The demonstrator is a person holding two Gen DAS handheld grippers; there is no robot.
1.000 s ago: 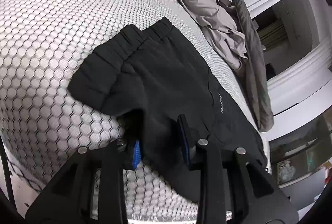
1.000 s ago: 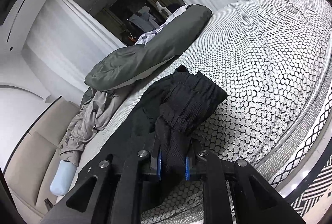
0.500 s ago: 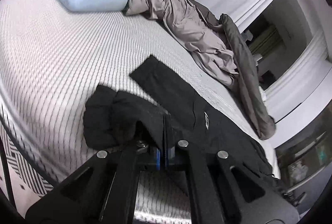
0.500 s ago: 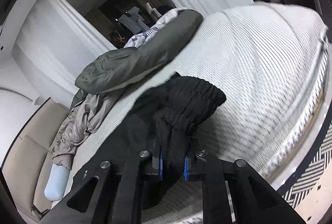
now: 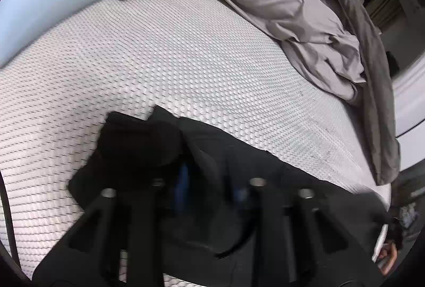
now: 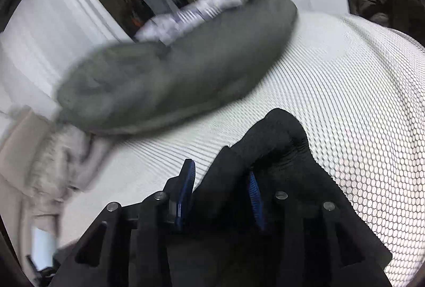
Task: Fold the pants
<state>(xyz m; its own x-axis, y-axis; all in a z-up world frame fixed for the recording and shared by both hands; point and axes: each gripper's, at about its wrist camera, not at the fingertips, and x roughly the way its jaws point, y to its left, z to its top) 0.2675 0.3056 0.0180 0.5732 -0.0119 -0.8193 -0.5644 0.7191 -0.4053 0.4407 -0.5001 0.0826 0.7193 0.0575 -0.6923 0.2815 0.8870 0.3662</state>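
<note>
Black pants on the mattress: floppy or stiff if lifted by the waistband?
Likely floppy: the black pants bunch and drape in soft folds. Probably light, since the fabric looks thin against the mattress. The elastic waistband looks thicker, so probably an easier hold.

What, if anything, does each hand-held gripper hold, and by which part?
Nothing is firmly held. Both jaws have just been opening; the pants lie loosely between the right hand-held gripper and left hand-held gripper fingers.
</note>
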